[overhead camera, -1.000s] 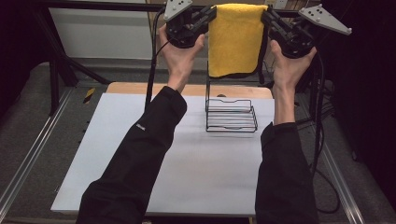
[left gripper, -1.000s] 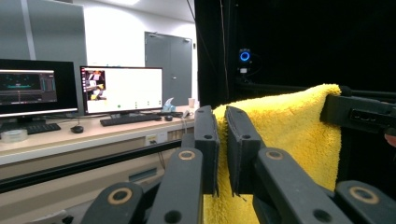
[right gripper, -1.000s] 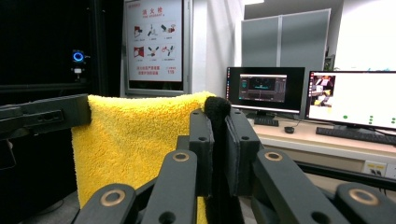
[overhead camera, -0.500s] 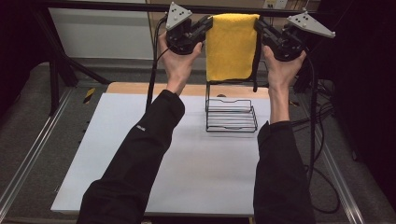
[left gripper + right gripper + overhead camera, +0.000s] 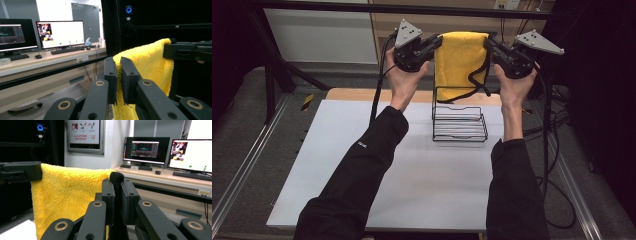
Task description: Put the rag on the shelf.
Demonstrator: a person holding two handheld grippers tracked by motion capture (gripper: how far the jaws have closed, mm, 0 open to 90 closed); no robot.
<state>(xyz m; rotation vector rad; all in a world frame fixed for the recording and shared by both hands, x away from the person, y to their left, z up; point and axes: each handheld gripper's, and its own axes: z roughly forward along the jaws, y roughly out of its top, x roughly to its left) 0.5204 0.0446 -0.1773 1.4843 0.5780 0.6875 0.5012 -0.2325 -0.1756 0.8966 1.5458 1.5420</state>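
Both grippers have come down a little since a second ago, and the towel [image 5: 460,65] has sunk with them, so its lower edge now hangs just behind the top wire of the rack [image 5: 460,120]. I see the towel, yellow with a black trim, stretched between my two tools and hanging flat above the far end of the table [image 5: 362,165]. My left gripper [image 5: 435,44] is closed tight on the towel's upper left corner; in the left gripper view its jaws pinch the yellow pile [image 5: 150,62] between them with almost no gap. My right gripper [image 5: 488,45] is clamped the same way on the upper right corner, and in the right gripper view the black trim [image 5: 116,178] stands up between its jaws. A loop of that trim hangs down over the towel's right side. Beneath, the black wire rack stands on the white table, touching neither gripper. Monitors [image 5: 60,33] sit on a desk beyond.
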